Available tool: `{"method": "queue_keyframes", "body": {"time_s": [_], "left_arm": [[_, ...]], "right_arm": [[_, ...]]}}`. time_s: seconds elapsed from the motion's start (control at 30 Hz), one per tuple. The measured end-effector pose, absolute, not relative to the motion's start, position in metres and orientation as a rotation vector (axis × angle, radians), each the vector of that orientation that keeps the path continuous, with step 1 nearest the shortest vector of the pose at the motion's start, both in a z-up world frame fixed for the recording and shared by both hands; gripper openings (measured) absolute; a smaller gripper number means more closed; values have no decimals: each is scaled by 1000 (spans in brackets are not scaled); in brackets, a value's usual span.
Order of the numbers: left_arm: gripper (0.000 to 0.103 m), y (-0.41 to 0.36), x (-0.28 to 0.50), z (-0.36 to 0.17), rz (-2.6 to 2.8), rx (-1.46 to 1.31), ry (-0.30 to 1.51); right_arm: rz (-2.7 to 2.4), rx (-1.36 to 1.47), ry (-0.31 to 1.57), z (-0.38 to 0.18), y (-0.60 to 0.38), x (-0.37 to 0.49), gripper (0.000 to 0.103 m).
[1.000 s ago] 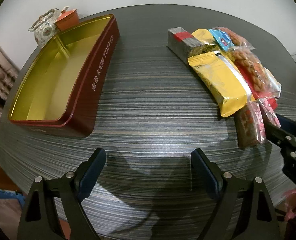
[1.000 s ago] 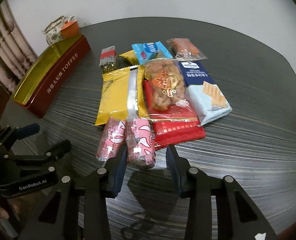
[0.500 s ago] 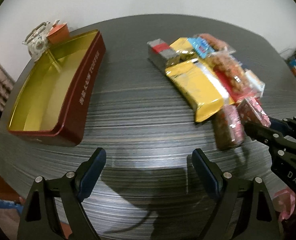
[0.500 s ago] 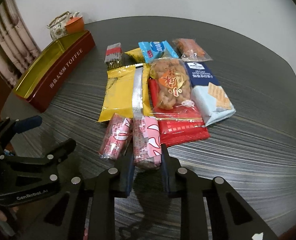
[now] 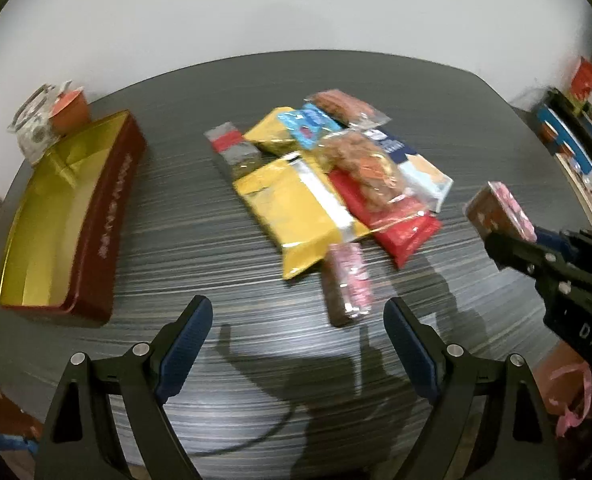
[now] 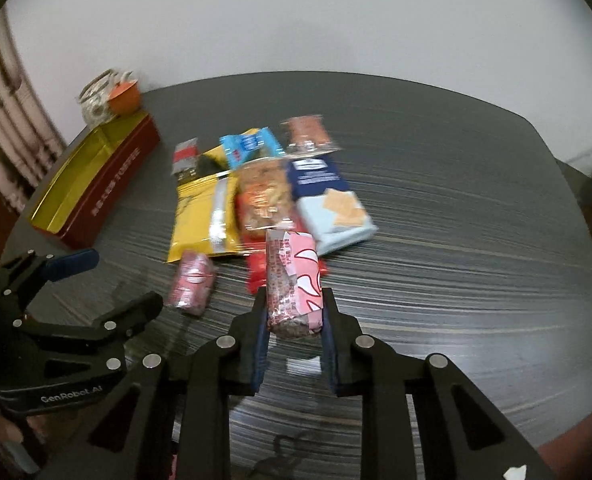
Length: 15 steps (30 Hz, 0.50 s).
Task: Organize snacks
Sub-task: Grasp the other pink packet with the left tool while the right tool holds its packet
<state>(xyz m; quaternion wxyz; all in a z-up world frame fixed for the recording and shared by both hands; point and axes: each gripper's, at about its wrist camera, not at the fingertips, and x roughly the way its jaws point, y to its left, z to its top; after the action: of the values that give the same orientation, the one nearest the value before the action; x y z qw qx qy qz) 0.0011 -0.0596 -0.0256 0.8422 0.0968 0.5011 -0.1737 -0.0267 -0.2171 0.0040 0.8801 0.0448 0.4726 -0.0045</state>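
Observation:
My right gripper (image 6: pixel 293 314) is shut on a pink-wrapped snack bar (image 6: pixel 291 280) and holds it above the dark table; the same bar (image 5: pixel 500 212) shows at the right of the left wrist view. A second pink bar (image 6: pixel 191 282) lies flat on the table (image 5: pixel 348 284), just ahead of my left gripper (image 5: pixel 298 326), which stands open with nothing between its fingers. A pile of snack packets (image 5: pixel 336 184) lies mid-table, with a large yellow pack (image 6: pixel 207 216) in front. The red toffee tin (image 5: pixel 67 216), gold inside, sits open at the left.
A small teapot (image 5: pixel 35 124) and an orange cup (image 5: pixel 69 110) stand behind the tin at the far left table edge. Shelves with coloured boxes (image 5: pixel 576 136) stand off the table at the right. A curtain (image 6: pixel 3 128) hangs at the left.
My right gripper shut on the right-hand pink bar and lifted it off the table. The left gripper, still open, moved right and up, so the other pink bar now lies just ahead of it.

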Motion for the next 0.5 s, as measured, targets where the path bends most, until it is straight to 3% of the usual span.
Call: {"method": "queue_keyframes", "body": {"time_s": [0.23, 0.4, 0.5], "left_arm": [[87, -74, 12, -35, -355, 193, 1115], [70, -80, 20, -45, -342, 199, 1147], [68, -80, 24, -51, -335, 174, 1172]], "right_arm": [[-21, 135, 976, 4, -228, -25, 21], [-17, 151, 972, 5, -229, -25, 21], [-12, 156, 970, 5, -230, -26, 21]]}}
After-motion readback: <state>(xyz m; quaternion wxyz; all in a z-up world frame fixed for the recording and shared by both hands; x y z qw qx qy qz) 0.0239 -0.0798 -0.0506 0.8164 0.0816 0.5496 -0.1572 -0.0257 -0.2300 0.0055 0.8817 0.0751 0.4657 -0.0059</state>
